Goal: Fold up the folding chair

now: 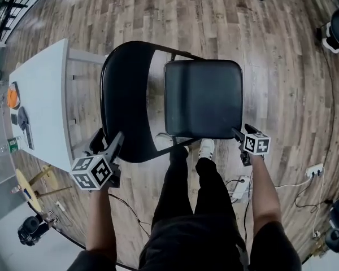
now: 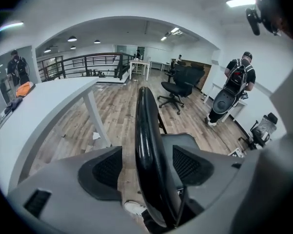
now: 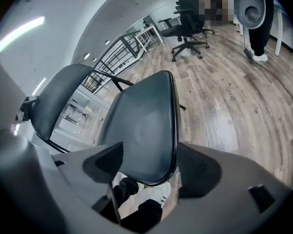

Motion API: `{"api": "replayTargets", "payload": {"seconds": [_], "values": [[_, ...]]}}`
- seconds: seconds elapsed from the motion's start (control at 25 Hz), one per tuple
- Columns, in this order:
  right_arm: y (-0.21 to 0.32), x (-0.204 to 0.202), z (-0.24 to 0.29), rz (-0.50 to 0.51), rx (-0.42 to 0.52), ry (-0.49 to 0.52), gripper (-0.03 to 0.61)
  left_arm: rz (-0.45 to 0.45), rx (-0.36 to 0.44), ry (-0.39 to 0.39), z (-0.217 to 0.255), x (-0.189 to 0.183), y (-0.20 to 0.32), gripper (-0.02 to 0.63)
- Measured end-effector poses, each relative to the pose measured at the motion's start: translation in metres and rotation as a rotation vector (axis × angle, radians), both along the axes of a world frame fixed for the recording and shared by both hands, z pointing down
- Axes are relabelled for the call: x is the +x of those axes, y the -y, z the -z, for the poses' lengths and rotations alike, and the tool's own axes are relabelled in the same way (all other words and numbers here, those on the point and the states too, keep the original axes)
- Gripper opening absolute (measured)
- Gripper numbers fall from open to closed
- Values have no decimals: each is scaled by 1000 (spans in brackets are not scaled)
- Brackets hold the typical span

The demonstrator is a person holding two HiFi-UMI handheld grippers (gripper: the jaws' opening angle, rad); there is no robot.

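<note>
Left tongs (image 2: 146,165) released, pads spread either side of the backrest (image 2: 149,145) rim, no pinch yet. Right tongs (image 3: 151,165) also released, straddling the near corner of the seat (image 3: 144,126), pads not biting. Folding chair (image 1: 203,97) stands fully open on the wood floor (image 1: 282,66), backrest side close to the white desk (image 1: 42,106), person's shoes (image 1: 206,147) just under the seat's near edge. Step in hand looks like taking grip before the fold. Suggest: clench left on the backrest rim first as the anchor, set the right pads deep over the seat edge rather than the corner tip, then swing the seat up toward the backrest. Keep feet back, since the frame will likely shift as it collapses and the desk is near.
</note>
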State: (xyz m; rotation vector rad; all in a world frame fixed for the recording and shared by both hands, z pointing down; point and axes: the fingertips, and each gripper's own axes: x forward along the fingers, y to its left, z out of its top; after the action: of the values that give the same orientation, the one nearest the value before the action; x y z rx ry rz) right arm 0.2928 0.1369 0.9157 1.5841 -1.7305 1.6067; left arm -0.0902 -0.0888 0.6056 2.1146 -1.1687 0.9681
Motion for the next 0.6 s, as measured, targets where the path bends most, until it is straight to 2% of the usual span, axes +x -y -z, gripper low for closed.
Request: {"api": "replayTargets", "payload": {"seconds": [0.12, 0.24, 0.4, 0.52, 0.6], "values": [[-3, 2, -34, 22, -30, 63, 327, -1, -13, -5, -14, -1, 3, 320], [-7, 4, -58, 21, -53, 131, 327, 6, -34, -40, -21, -1, 4, 321], [-4, 1, -79, -4, -66, 228, 330, -11, -61, -86, -29, 1, 7, 321], [0, -7, -87, 23, -57, 297, 331, -30, -71, -119, -35, 5, 10, 320], [2, -9, -90, 41, -52, 327, 341, -53, -69, -111, -41, 12, 8, 319]]}}
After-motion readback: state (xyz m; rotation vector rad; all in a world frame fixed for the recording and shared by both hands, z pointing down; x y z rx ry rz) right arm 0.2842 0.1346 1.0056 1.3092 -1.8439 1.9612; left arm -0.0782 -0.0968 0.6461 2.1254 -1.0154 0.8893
